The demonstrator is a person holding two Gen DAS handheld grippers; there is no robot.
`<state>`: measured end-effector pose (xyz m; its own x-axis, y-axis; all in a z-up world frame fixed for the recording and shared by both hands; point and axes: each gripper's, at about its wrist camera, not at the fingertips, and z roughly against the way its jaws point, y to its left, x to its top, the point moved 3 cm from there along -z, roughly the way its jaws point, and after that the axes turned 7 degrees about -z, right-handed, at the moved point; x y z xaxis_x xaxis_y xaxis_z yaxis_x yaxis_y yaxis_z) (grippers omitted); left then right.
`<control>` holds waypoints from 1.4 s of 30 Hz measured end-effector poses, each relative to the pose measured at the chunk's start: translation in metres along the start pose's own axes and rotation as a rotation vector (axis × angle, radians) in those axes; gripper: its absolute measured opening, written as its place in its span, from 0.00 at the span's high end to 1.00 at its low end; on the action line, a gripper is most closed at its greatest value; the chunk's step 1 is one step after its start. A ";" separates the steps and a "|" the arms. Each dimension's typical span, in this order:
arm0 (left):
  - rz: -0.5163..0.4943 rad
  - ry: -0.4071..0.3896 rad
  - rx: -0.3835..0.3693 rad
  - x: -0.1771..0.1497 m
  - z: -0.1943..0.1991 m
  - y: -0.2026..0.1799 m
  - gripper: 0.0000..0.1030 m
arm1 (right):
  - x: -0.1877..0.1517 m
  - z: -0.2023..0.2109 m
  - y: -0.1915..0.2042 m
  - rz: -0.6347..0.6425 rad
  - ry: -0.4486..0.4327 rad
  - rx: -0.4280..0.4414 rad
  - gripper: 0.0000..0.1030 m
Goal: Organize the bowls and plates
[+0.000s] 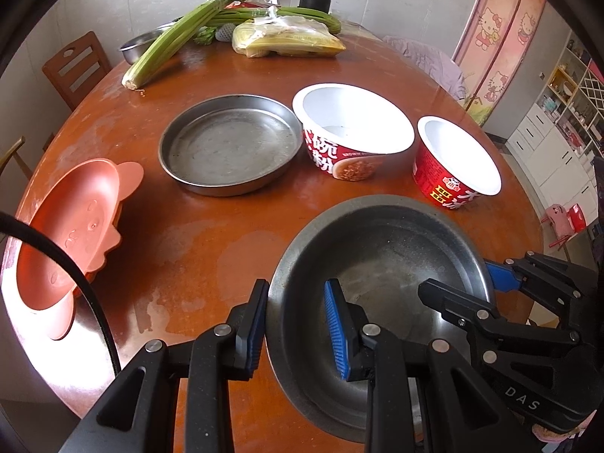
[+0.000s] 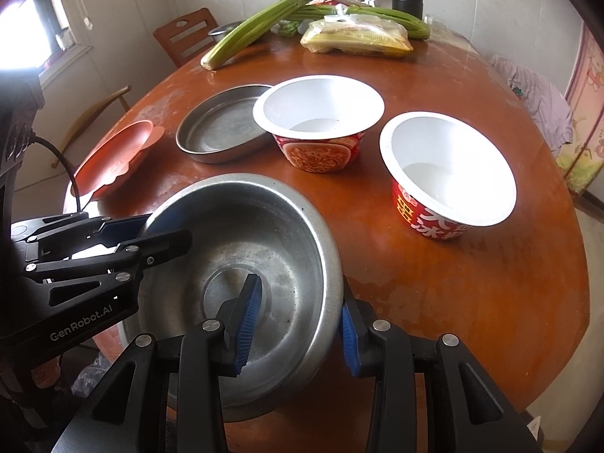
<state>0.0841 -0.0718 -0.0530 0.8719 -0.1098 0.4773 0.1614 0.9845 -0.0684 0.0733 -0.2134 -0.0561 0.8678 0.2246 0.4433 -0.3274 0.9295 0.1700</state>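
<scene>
Open tabletop point(image 1: 196, 241) lies between the steel bowl point(image 1: 381, 264) and the flat steel pan point(image 1: 226, 143) — a passable corridor. Obstacles: orange plate point(image 1: 71, 234) at left, two paper bowls point(image 1: 351, 128) point(image 1: 456, 162) beyond — celery point(image 1: 177, 41) farther back.

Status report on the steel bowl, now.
Left tongs and right tongs each straddle the rim of the round stainless steel bowl, closure unclear. Nearest neighbour: small red paper bowl, apart. Flat round steel pan sits further back.

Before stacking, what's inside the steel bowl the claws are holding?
The steel bowl holds no food; one finger of each claw reaches inside. Its near bottom is partly hidden by a finger.
</scene>
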 end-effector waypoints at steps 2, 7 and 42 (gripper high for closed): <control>-0.004 0.000 -0.001 0.001 -0.001 -0.001 0.72 | 0.001 -0.001 -0.003 -0.003 0.003 -0.003 0.60; -0.018 0.000 -0.007 0.004 -0.003 -0.006 0.72 | 0.001 -0.002 -0.009 -0.017 0.012 -0.005 0.60; -0.026 -0.019 -0.053 0.012 -0.003 -0.013 0.70 | 0.003 -0.005 -0.026 -0.069 0.036 0.030 0.58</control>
<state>0.0937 -0.0867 -0.0489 0.8583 -0.1326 0.4956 0.2089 0.9726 -0.1016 0.0865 -0.2352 -0.0635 0.9013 0.1710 0.3980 -0.2769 0.9340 0.2258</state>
